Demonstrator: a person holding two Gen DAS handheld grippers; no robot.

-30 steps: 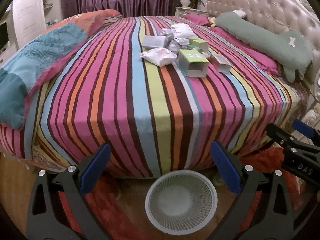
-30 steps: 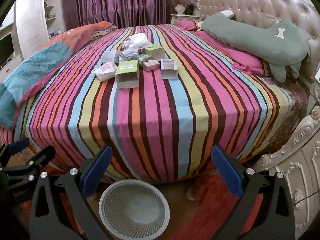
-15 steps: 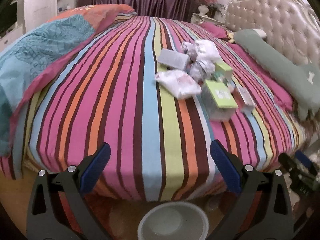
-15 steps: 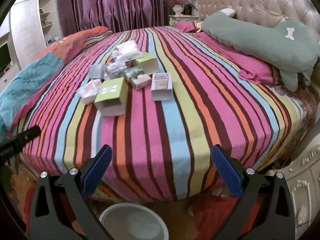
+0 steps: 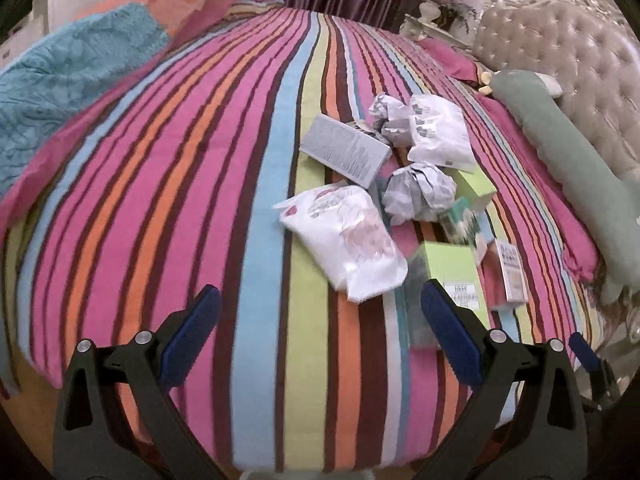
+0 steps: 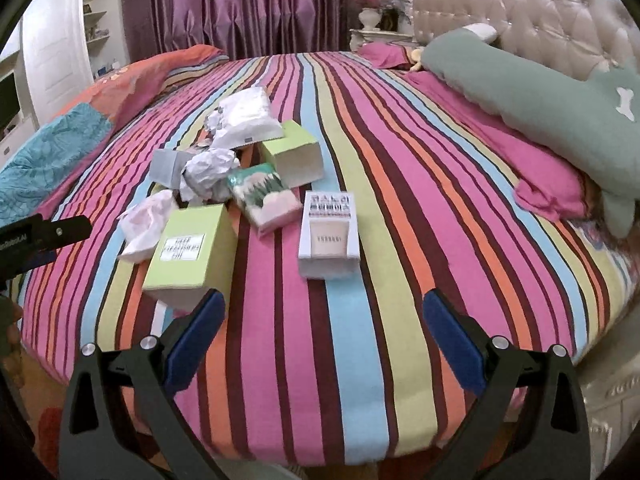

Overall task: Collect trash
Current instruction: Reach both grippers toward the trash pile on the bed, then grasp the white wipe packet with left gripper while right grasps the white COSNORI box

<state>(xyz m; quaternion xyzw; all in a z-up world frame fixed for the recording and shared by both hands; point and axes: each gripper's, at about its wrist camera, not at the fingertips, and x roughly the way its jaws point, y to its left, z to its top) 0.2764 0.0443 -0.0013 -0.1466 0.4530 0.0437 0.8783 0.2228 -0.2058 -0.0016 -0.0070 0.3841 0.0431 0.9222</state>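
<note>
The left gripper point(image 5: 320, 332) has its blue-padded jaws spread wide apart with nothing between them, held above the near edge of the striped bedspread point(image 5: 208, 184). The right gripper point(image 6: 324, 330) is likewise wide apart and empty, over the near part of the same bedspread. Just beyond the right gripper's left finger lies a green box point(image 6: 186, 254) with a white label, and just beyond the middle of its gap stands a white box point(image 6: 329, 234) with dark print, the two lying apart on the stripes. In the left wrist view that green box point(image 5: 448, 280) sits just behind the right finger, with a white plastic bag point(image 5: 346, 240) beside it on its left. Farther in, the trash is heaped together: a green-and-white packet point(image 6: 264, 196) between the two boxes, a crumpled paper ball point(image 6: 208, 170) to its left, a second green box point(image 6: 298, 154) beyond it, a flat grey box point(image 5: 344, 150) at the left of the heap, and a white pouch point(image 6: 248, 118) at the far end. A long grey-green pillow point(image 6: 532, 96) lies along the right side against the tufted headboard point(image 6: 560, 12). A teal and orange quilt point(image 5: 72, 76) is bunched on the far left, with purple curtains point(image 6: 244, 4) behind the bed.
</note>
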